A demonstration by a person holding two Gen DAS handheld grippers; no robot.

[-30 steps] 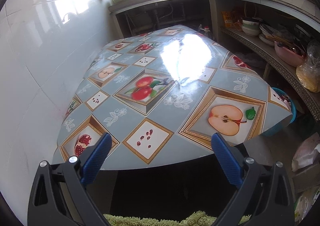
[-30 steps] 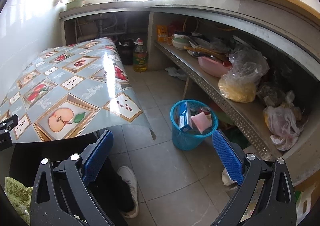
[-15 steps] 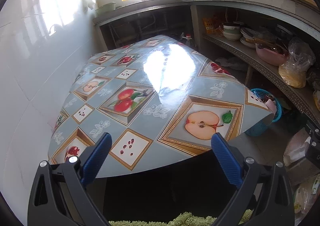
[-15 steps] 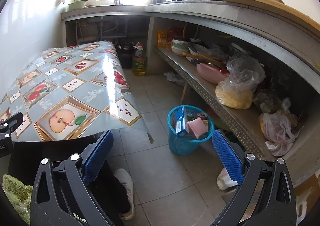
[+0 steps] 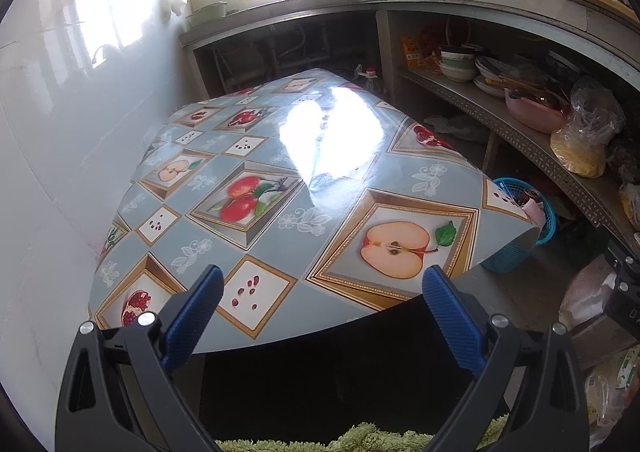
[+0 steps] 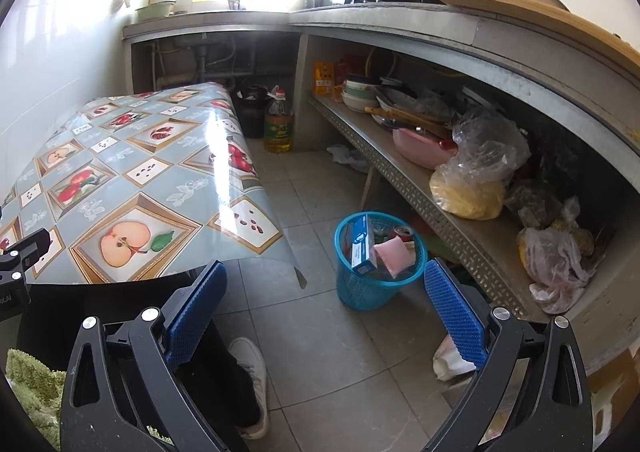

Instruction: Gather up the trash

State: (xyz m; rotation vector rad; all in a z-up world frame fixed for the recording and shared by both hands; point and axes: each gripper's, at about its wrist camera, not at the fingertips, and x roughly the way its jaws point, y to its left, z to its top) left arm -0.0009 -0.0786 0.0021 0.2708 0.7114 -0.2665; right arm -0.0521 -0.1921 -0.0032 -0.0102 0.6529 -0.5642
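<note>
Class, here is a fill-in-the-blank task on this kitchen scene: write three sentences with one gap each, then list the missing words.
1. The blue basket stands on the ____.
2. Both the left gripper and the right gripper are ____.
3. The tablecloth shows pictures of ____.

Missing words: floor; open; fruit

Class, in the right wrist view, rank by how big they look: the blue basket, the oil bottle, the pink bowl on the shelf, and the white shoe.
1. blue basket
2. pink bowl and white shoe: too alike, and the shoe is nearer and partly hidden
3. oil bottle, though farthest away
</note>
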